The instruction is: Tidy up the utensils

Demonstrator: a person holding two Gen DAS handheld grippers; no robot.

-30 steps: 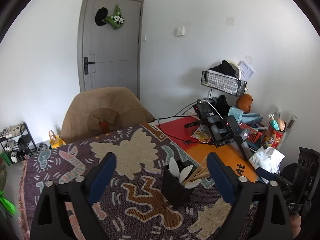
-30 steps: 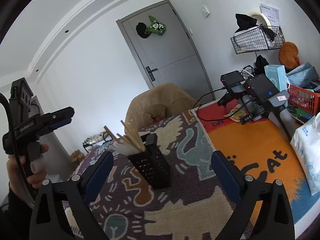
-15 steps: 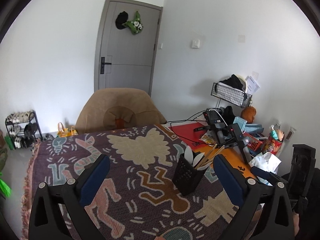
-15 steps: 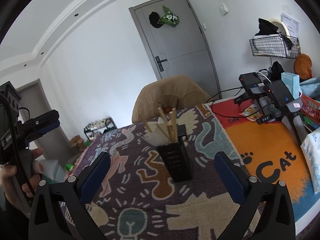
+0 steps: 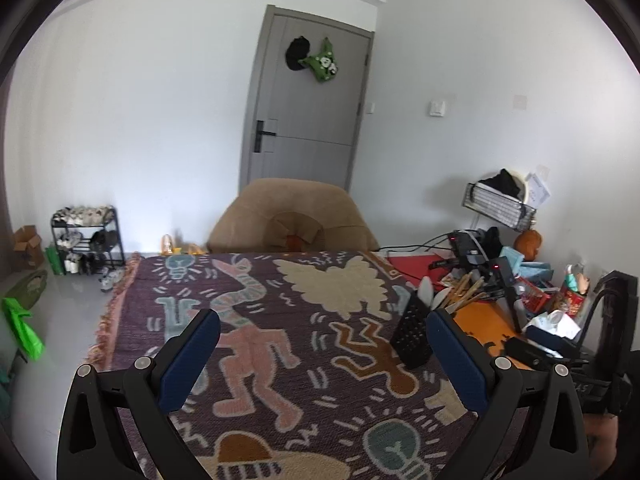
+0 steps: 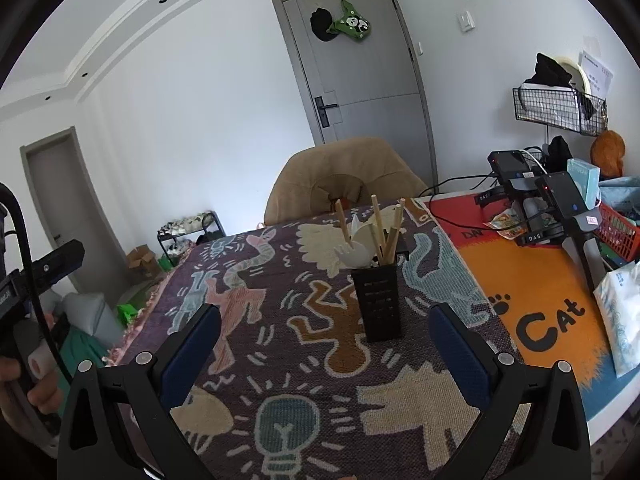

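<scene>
A home: shoe rack by the door (hats hung), blanket-covered table.

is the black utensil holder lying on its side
No, the holder stands upright on the blanket, with chopsticks sticking up out of it.

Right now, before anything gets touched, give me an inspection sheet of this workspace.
Surface: table under a patterned woven blanket; an orange cat mat beside it.
Job's things: black perforated utensil holder upright on the blanket, holding wooden chopsticks and white plastic utensils.
Clutter: red basket, white bag, teal box, camera gear on stands.
Grippers: left gripper and right gripper both open, nothing between the fingers.
Cables: black cables across the red mat behind.
Surroundings: tan chair, grey door, shoe rack, wire wall basket.
</scene>
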